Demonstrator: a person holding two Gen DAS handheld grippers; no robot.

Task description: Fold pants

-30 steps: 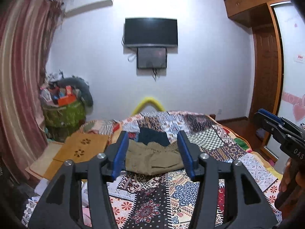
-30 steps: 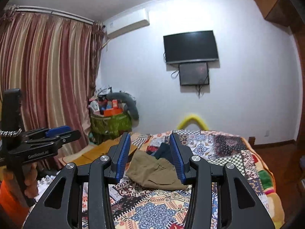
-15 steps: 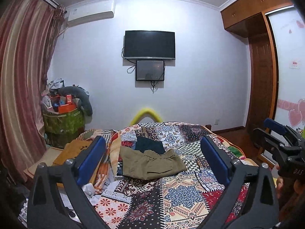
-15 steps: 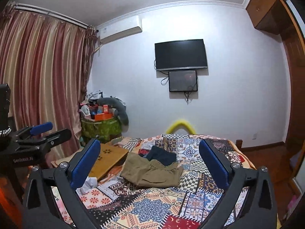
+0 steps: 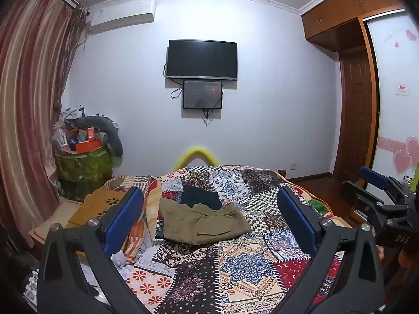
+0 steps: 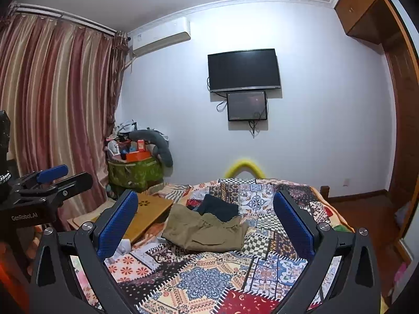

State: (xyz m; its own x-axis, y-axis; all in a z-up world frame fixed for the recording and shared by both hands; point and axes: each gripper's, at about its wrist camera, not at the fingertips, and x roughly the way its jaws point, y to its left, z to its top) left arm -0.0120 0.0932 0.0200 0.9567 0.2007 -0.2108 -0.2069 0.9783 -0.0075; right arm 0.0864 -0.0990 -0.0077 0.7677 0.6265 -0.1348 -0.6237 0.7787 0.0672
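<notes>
We hold both tongs up over the near end of the bed (image 5: 262, 267), well apart from the cloth. The left tongs (image 5: 209, 219) stand spread wide with nothing between the blue pads, and the right tongs (image 6: 205, 225) are likewise released and empty. Each pair frames the khaki pants (image 5: 201, 222) in its own view, which suggests we are lined up on the garment rather than handling it. The pants lie in a loose, rumpled heap on the patchwork quilt (image 6: 209, 274), toward the far left part of the bed, with the elastic waistband bunched at the top. They are not laid flat, and no neat fold shows. A dark blue garment (image 5: 200, 196) sits just behind them, touching (whether it is part of the job, we cannot tell). The quilt is soft and busy in pattern, so edges of cloth may be hard to pick out. Beyond the bed are a white wall with a mounted TV (image 6: 243, 70), striped curtains (image 6: 52, 104) at left, a heaped green basket (image 5: 83, 164), and a wooden wardrobe (image 5: 353, 78) at right.
</notes>
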